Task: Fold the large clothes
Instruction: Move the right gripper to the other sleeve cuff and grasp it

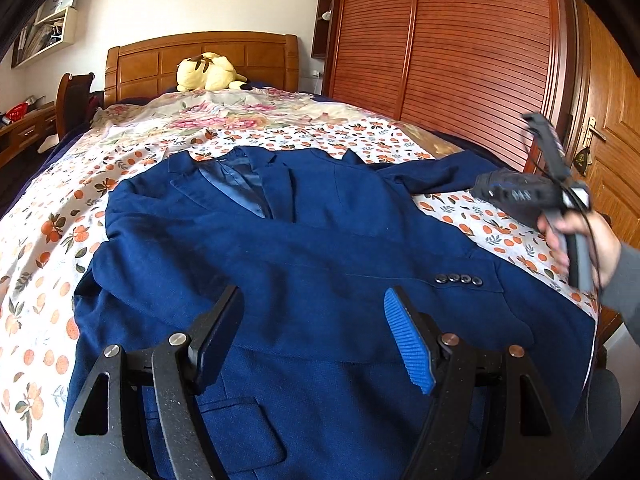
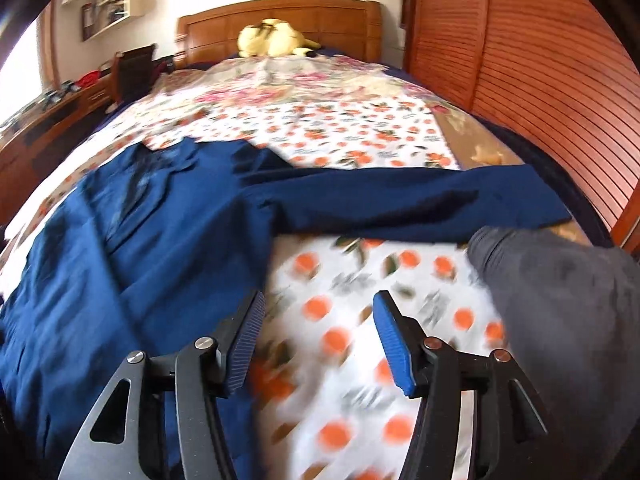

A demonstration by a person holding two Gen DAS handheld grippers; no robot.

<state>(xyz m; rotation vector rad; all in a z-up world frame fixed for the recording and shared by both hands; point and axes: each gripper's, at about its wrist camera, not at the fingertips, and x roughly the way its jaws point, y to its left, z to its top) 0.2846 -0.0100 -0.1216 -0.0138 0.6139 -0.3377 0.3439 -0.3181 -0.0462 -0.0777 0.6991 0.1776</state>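
Black fingers of the left gripper [image 1: 314, 332], one faced with a ribbed blue pad, stood spread wide with nothing between them, hovering above the lower front of the navy blazer [image 1: 304, 248]. That jacket lay face up on the bed's fruit-print sheet [image 1: 48, 236], collar toward the wooden headboard [image 1: 200, 62], hem toward the foot edge, one sleeve folded across its chest with four cuff buttons [image 1: 459, 279] showing, the other sleeve [image 2: 400, 204] stretched out toward the bed's right edge. Over that right edge the right gripper [image 2: 318, 340] was likewise released and empty, its fingers parted above bare sheet just beside the jacket's side and short of the outstretched sleeve; the left wrist view showed it gripped in the person's right hand [image 1: 580, 240]. A grey sleeve [image 2: 560, 300] crowded the right wrist view. Farther off, a yellow plush toy [image 1: 210, 72] rested against the headboard, and a slatted wooden wardrobe [image 1: 460, 52] ran along the bed's right side.
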